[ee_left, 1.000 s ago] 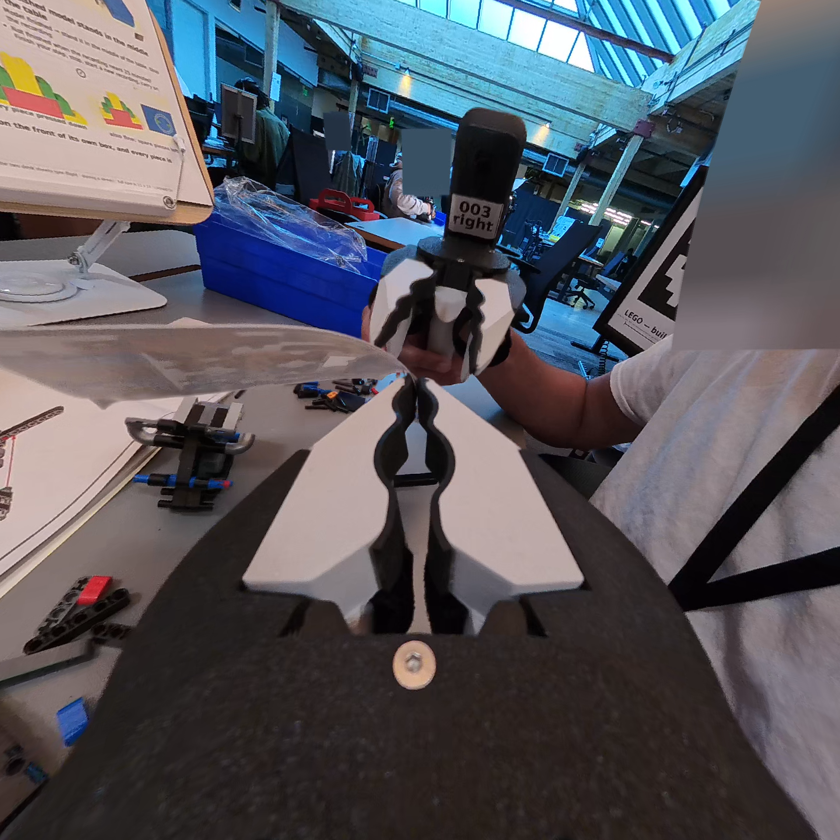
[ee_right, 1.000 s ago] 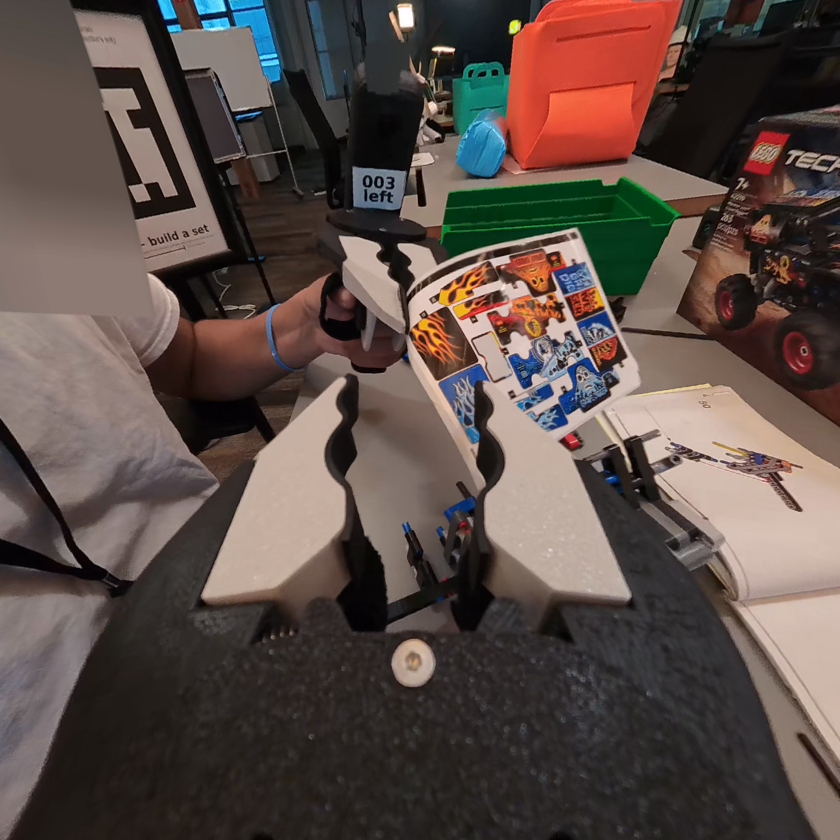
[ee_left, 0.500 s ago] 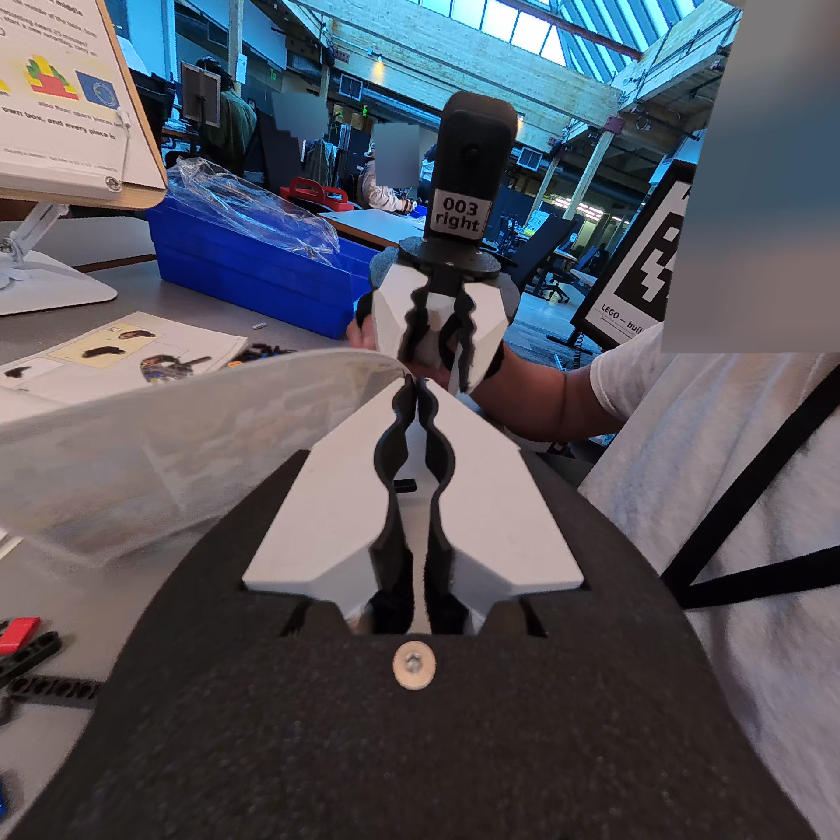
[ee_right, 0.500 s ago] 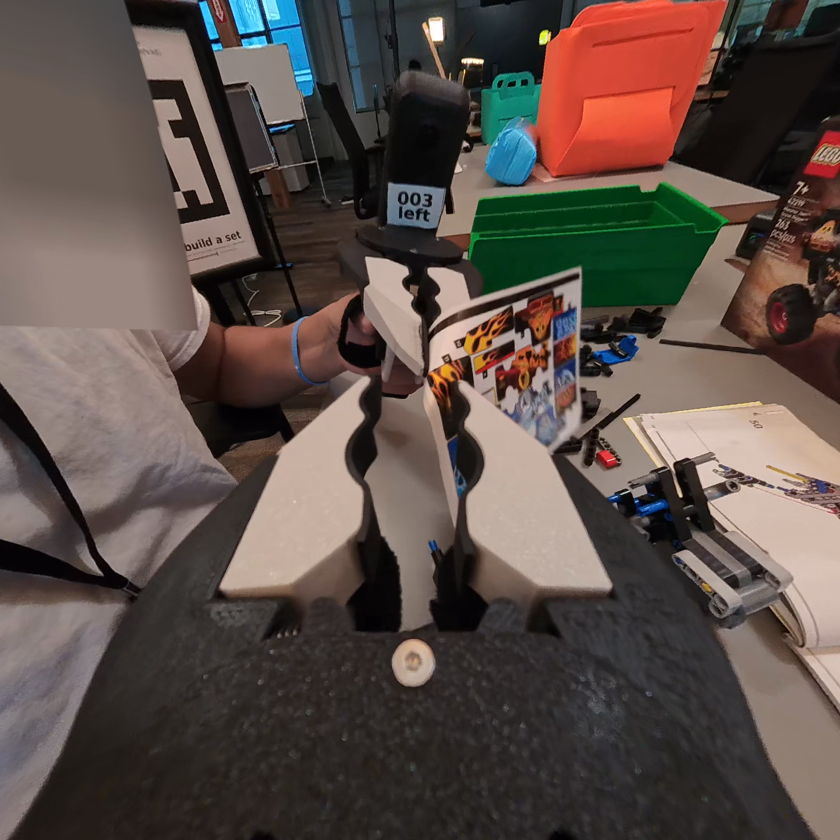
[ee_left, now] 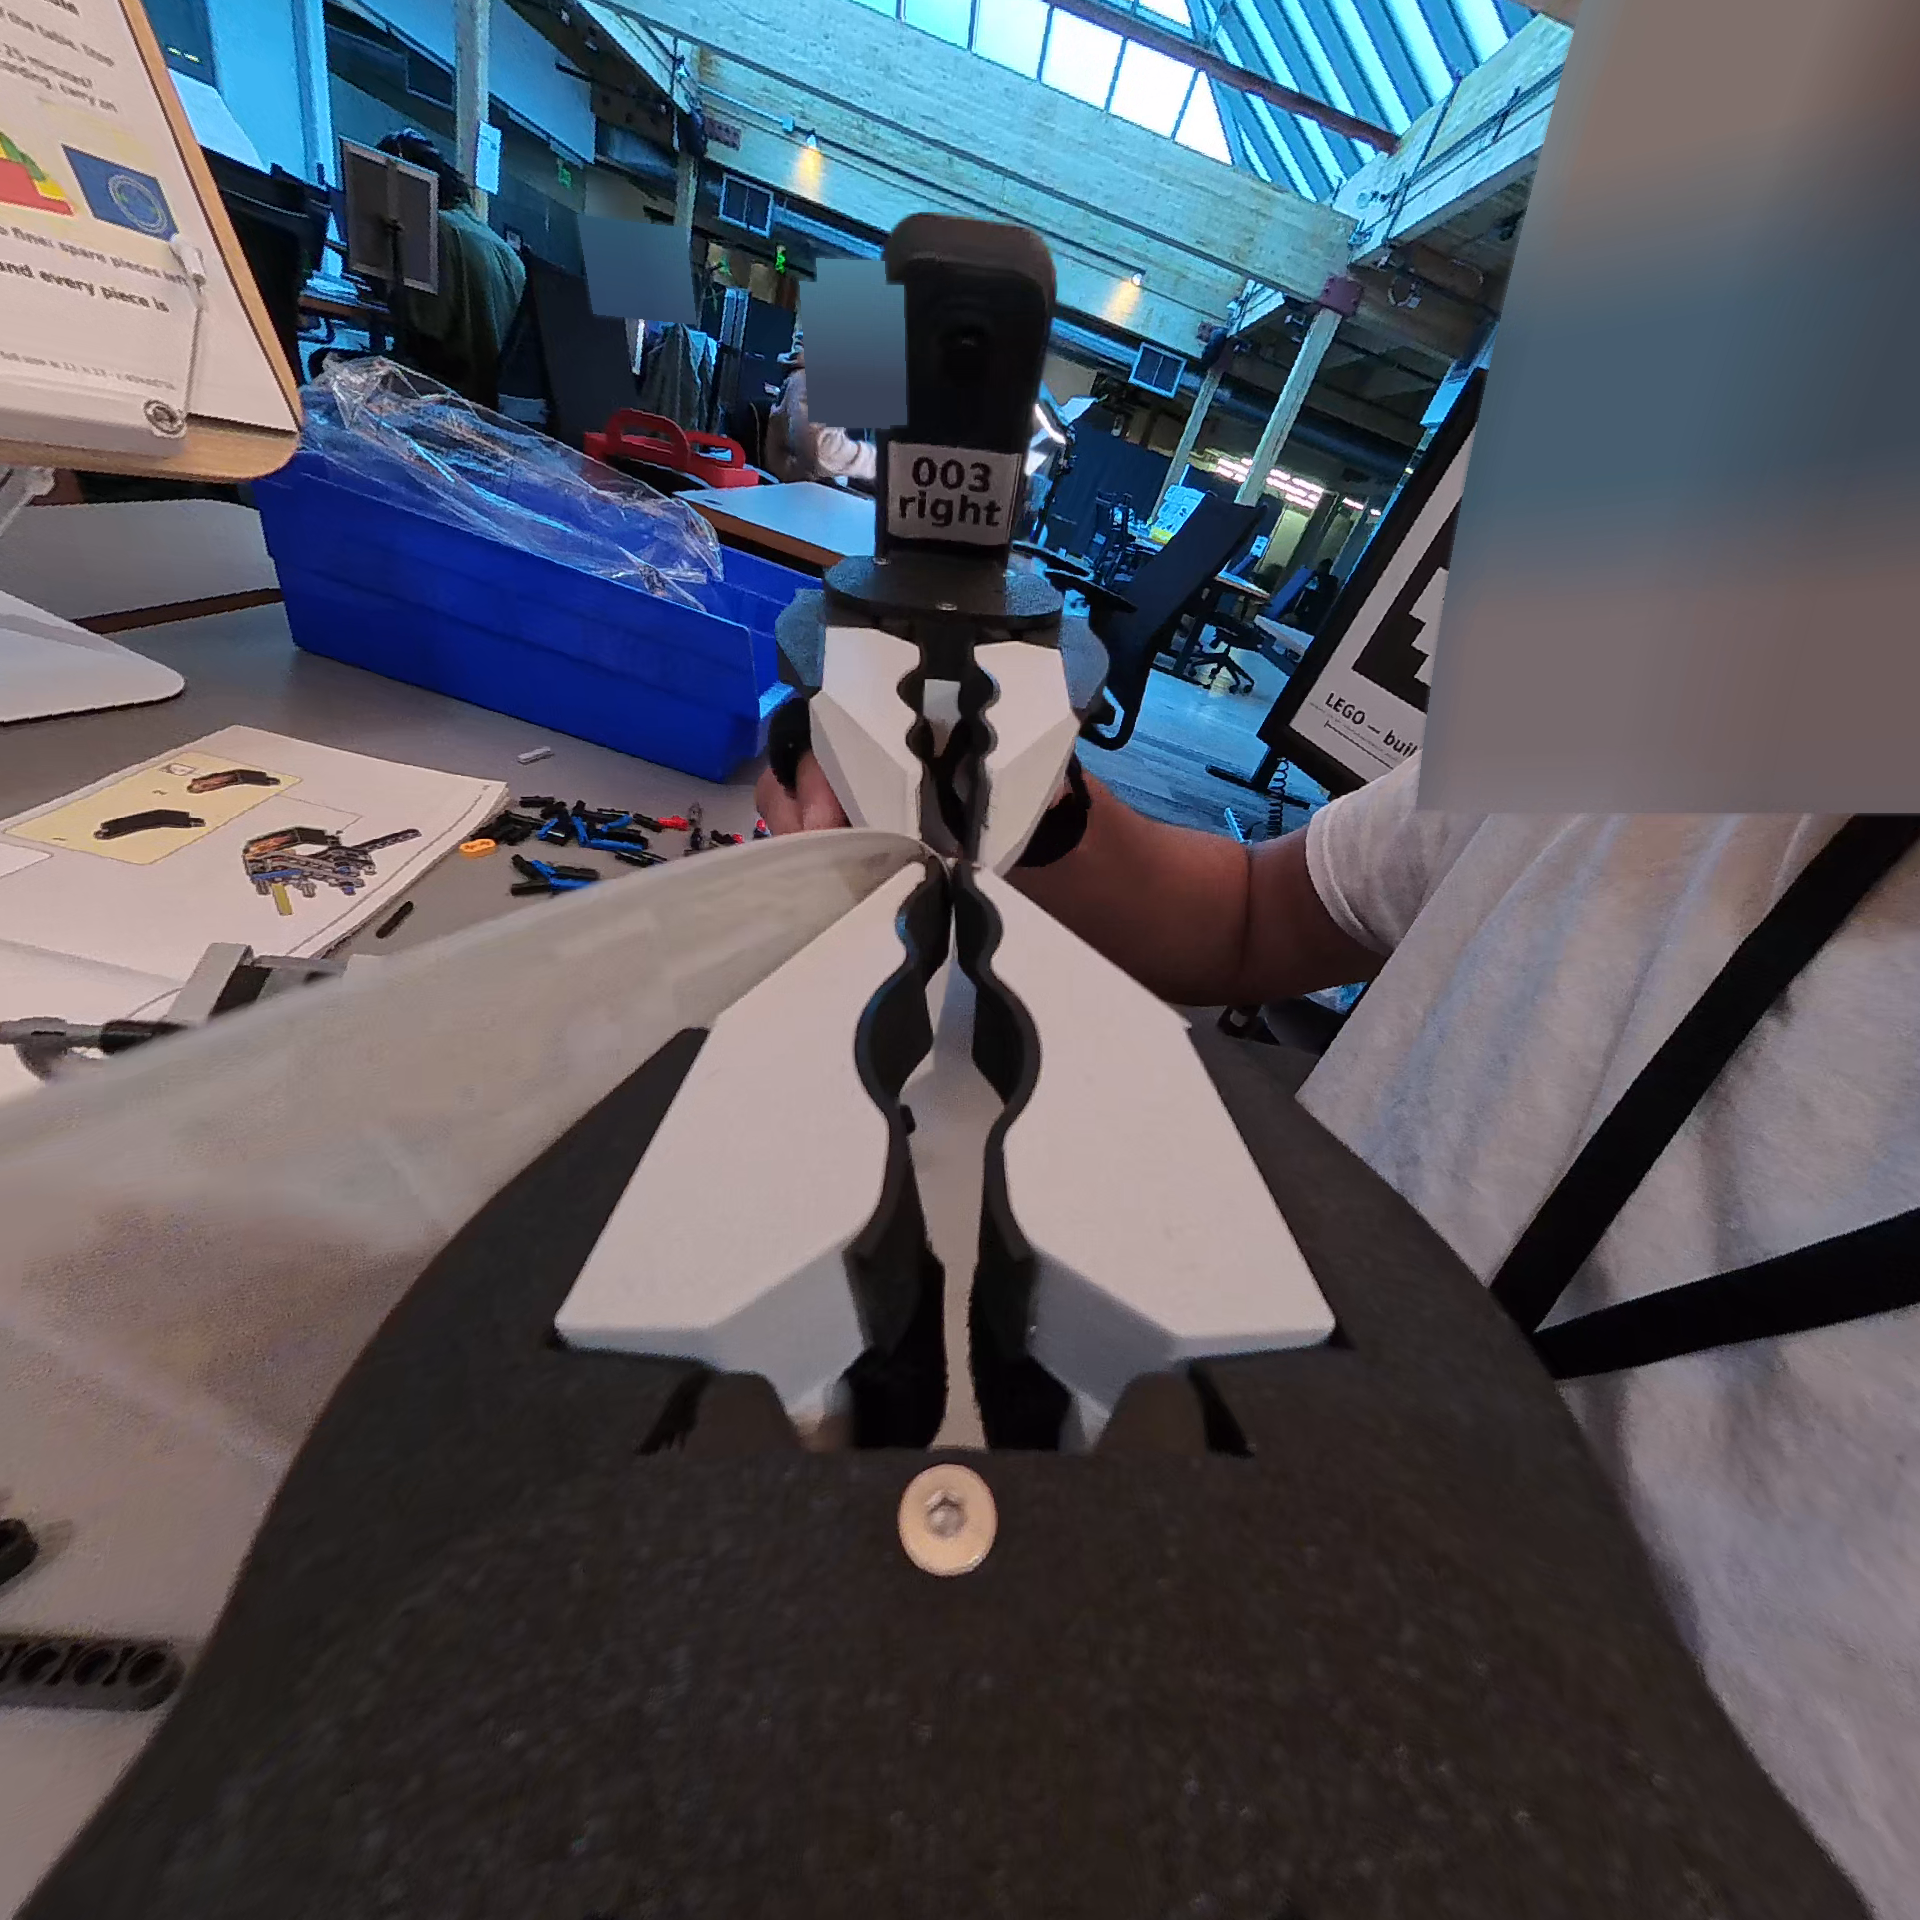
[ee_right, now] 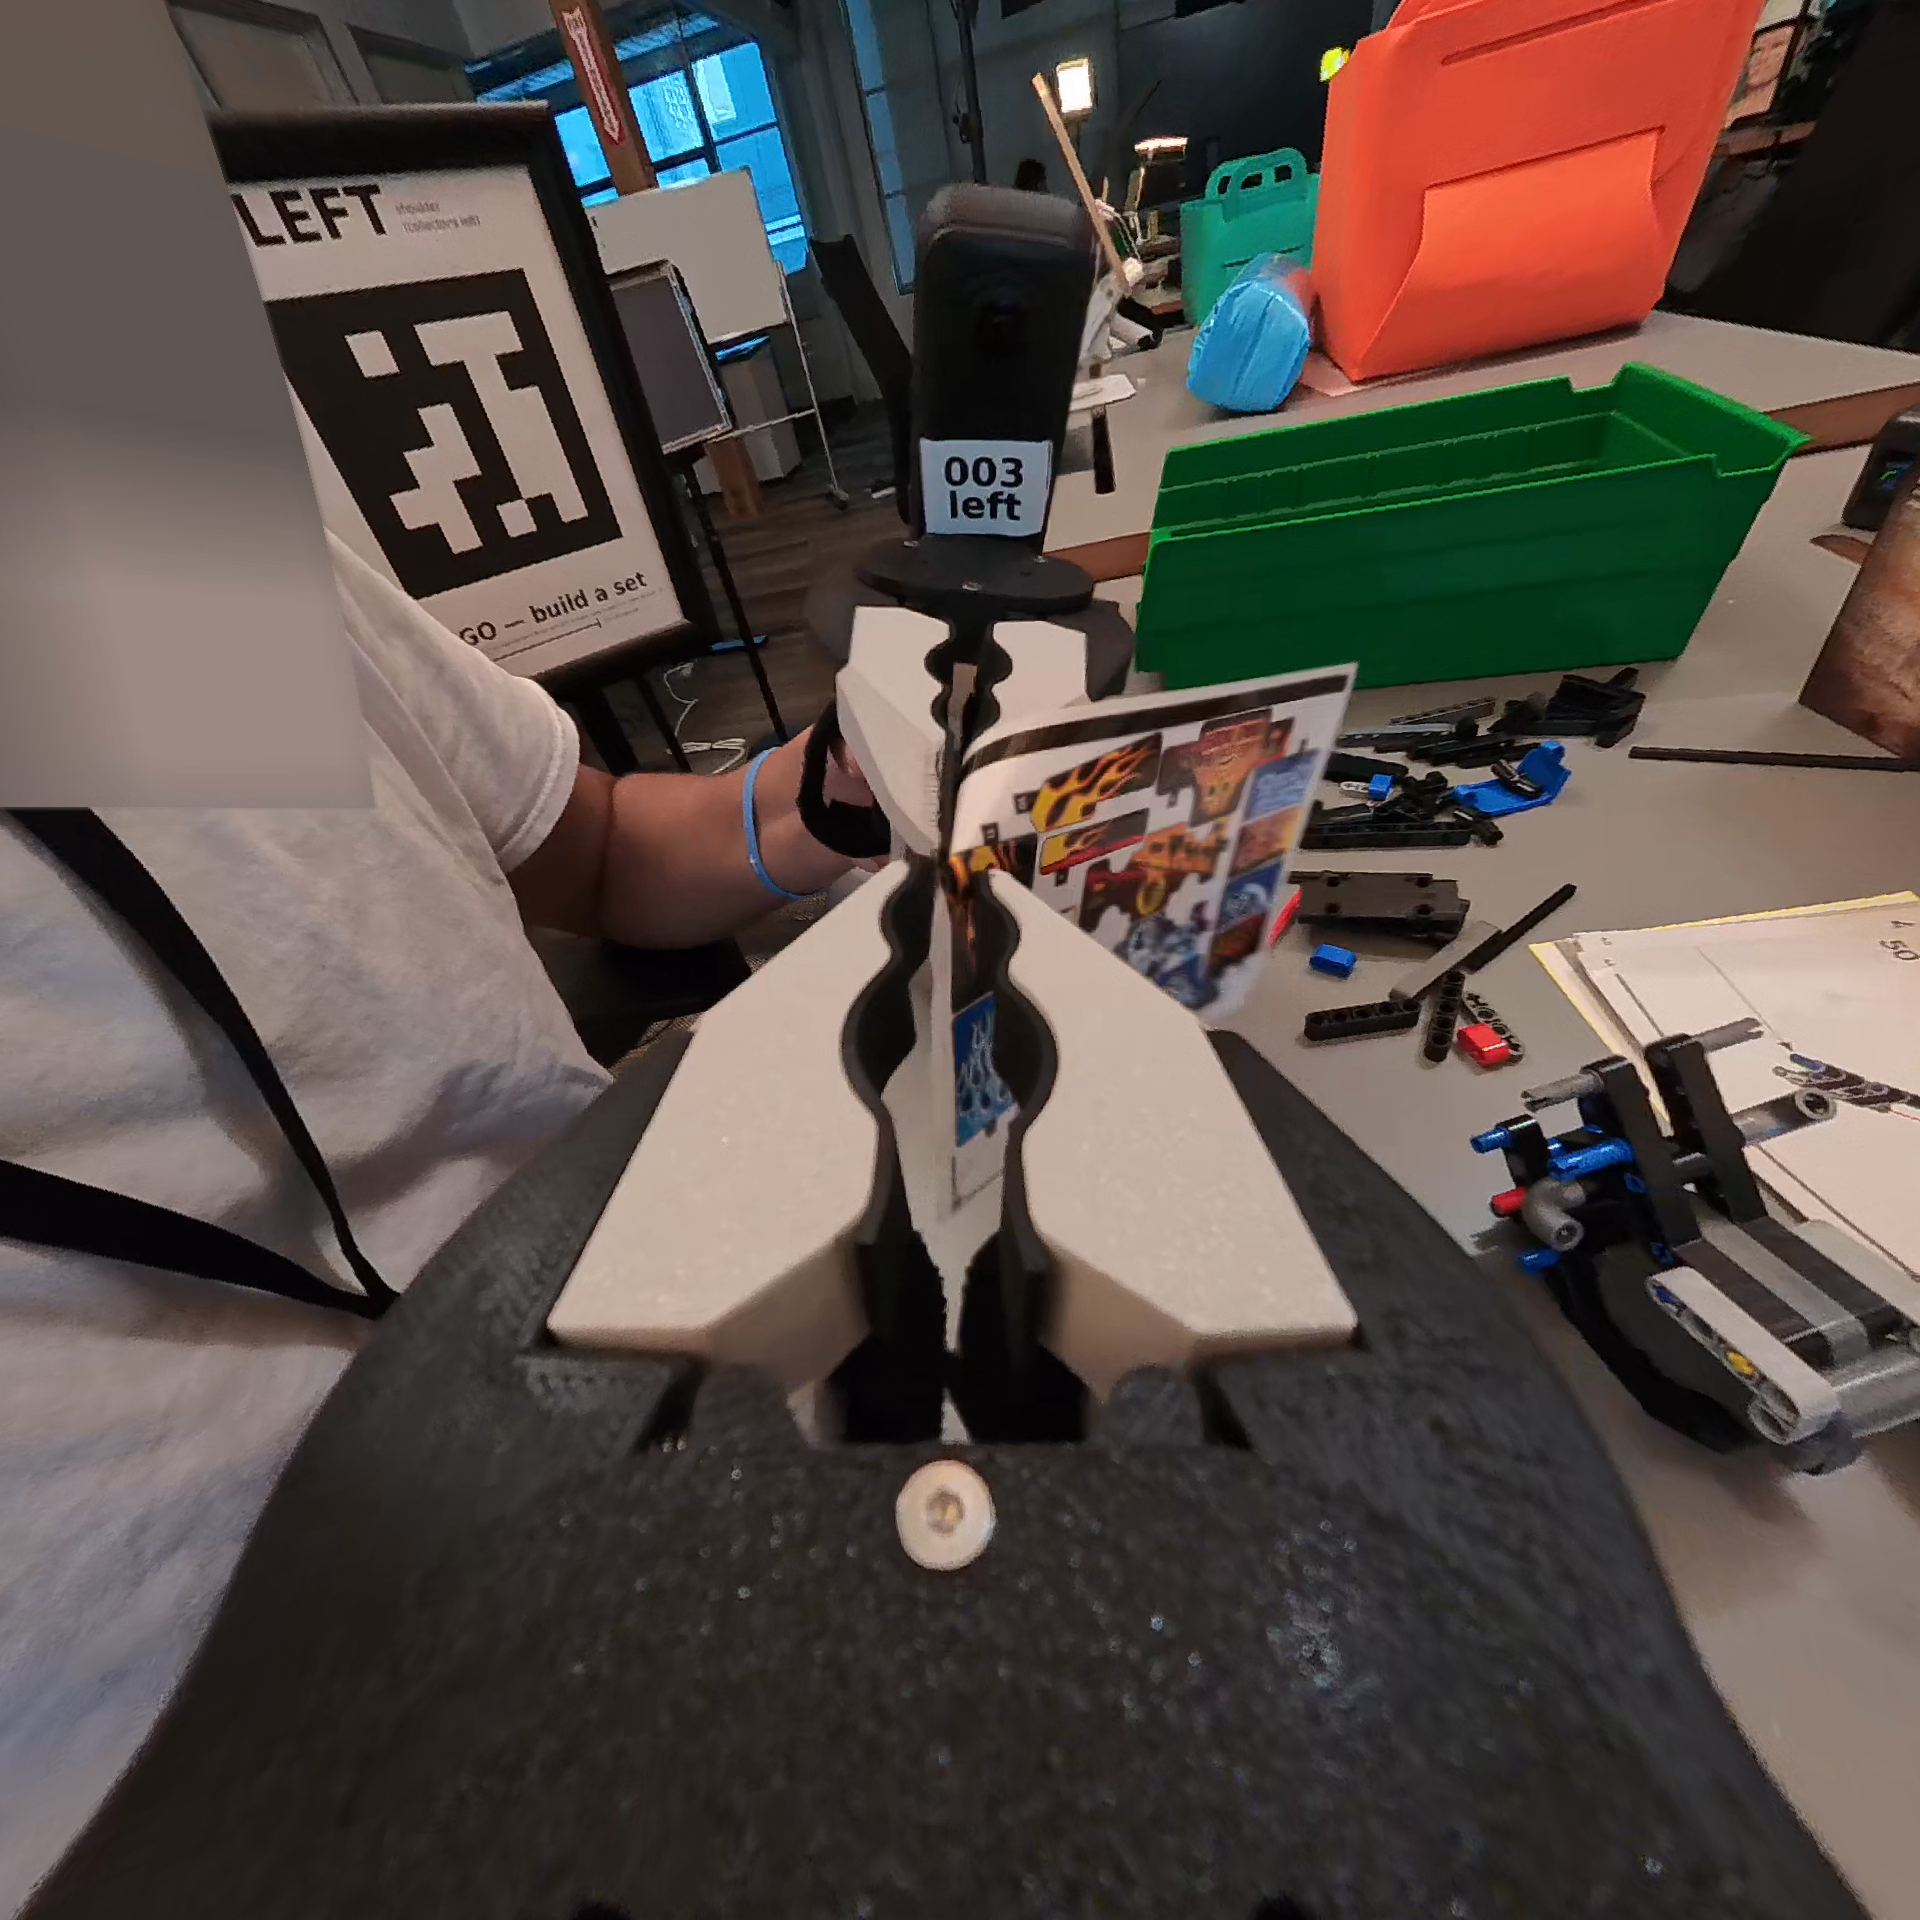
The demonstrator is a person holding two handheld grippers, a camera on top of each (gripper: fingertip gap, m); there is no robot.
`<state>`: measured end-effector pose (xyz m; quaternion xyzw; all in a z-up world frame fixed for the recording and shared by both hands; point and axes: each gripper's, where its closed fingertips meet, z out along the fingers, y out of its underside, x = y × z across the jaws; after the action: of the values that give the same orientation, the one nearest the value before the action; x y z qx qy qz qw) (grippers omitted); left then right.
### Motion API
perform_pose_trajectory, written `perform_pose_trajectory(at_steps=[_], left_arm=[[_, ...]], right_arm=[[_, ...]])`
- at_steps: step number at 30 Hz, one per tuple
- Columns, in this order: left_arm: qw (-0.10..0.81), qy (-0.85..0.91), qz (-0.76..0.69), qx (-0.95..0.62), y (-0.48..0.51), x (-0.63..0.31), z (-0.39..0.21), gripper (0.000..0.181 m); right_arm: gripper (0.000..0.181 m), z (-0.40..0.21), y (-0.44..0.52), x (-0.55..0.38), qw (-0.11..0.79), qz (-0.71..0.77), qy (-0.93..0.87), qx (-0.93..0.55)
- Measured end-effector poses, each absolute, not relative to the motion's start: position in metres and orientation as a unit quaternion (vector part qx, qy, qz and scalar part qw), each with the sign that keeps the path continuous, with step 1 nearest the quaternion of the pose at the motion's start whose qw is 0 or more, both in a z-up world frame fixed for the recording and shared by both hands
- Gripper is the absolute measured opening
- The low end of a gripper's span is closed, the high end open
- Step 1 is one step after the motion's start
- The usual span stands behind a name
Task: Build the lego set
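A sticker sheet hangs in the air between both grippers; its white back (ee_left: 468, 1039) shows in the left wrist view and its printed flame side (ee_right: 1164, 831) in the right wrist view. My left gripper (ee_left: 951, 883) is shut on one edge of the sheet. My right gripper (ee_right: 948, 883) faces it tip to tip and is shut on the same edge. A partly built black, grey and blue model (ee_right: 1683, 1247) stands on the table at the right, apart from both grippers.
An open instruction booklet (ee_right: 1766, 1018) lies by the model. Loose black, blue and red pieces (ee_right: 1455, 810) are scattered near a green bin (ee_right: 1455, 540). A blue bin (ee_left: 499, 623) with a plastic bag stands at the back left. The person's white-shirted torso is close by. Only a small space, under 4 cm, lies between the two pairs of fingers.
My right gripper has closed from wide open onto the sticker sheet. Both grippers have moved closer, tip to tip. The left gripper kept hold of the sheet.
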<state>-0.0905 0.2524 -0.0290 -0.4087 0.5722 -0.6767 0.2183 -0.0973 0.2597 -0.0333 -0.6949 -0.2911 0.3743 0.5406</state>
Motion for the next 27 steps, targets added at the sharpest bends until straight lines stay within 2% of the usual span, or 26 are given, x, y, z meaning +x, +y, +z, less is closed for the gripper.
perform_pose_trajectory(at_steps=[27], left_arm=[[0.226, 0.578, -0.662, -0.420, 0.2574, -0.0933, -0.0361, 0.000]], right_arm=[[0.000, -0.0338, 0.2658, -0.0885, 0.544, 0.385, -0.271, -0.695]])
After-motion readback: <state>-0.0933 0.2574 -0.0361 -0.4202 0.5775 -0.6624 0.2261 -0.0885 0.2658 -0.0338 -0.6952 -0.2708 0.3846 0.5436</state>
